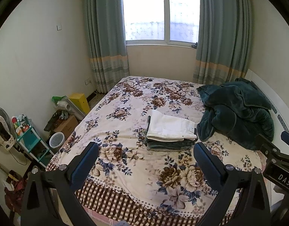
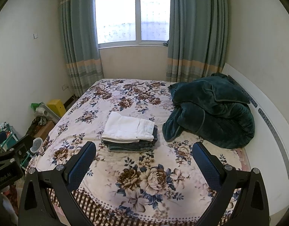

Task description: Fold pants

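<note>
White pants [image 2: 128,127] folded flat atop dark folded stack [image 2: 131,145].

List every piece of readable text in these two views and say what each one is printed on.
"DAS" – white letters on the right gripper's black body, seen at the right edge of the left wrist view.
White lettering on the left gripper's black body, at the left edge of the right wrist view: mirrored and blurred, not readable.
Small tag on the white folded pants: too small to read.

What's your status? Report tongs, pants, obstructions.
Left tongs open, empty; right tongs open, empty. White pants folded atop stack on bed. Green blanket heaped beside stack, apart.
</note>
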{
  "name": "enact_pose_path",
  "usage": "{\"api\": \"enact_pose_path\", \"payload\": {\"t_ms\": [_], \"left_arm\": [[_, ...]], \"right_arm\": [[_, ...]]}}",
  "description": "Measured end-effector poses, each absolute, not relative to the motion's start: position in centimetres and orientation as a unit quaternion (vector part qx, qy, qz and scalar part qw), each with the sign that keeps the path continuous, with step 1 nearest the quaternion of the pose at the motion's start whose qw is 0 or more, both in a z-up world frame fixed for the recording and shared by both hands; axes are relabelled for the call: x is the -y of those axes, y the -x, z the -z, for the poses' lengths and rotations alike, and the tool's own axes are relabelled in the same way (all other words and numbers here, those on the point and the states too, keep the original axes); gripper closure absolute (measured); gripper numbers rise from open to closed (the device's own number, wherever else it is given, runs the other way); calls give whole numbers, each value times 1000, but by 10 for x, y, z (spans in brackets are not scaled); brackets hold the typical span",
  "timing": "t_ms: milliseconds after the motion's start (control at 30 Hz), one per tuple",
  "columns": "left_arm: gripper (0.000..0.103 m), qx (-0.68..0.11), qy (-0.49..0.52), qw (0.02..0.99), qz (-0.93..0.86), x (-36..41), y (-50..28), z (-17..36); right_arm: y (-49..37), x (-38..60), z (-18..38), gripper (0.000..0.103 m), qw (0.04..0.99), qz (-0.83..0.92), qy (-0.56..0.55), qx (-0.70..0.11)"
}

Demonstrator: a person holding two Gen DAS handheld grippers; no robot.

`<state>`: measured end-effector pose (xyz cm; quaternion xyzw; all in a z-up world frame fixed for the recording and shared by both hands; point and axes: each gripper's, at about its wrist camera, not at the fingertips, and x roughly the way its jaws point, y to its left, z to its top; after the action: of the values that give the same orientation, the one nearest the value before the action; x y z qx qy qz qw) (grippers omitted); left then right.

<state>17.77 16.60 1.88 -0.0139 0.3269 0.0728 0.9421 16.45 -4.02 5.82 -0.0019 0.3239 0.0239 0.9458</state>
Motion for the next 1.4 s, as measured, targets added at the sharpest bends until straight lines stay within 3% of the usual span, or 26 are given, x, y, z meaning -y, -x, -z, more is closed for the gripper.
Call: {"api": "enact_pose_path", "payload": {"t_ms": [1400], "left_arm": [[0,-320,15,944,-75,-163,-175,-33]], "right_arm": [[-164,36,-51,0,944,-43,2,-327]]}}
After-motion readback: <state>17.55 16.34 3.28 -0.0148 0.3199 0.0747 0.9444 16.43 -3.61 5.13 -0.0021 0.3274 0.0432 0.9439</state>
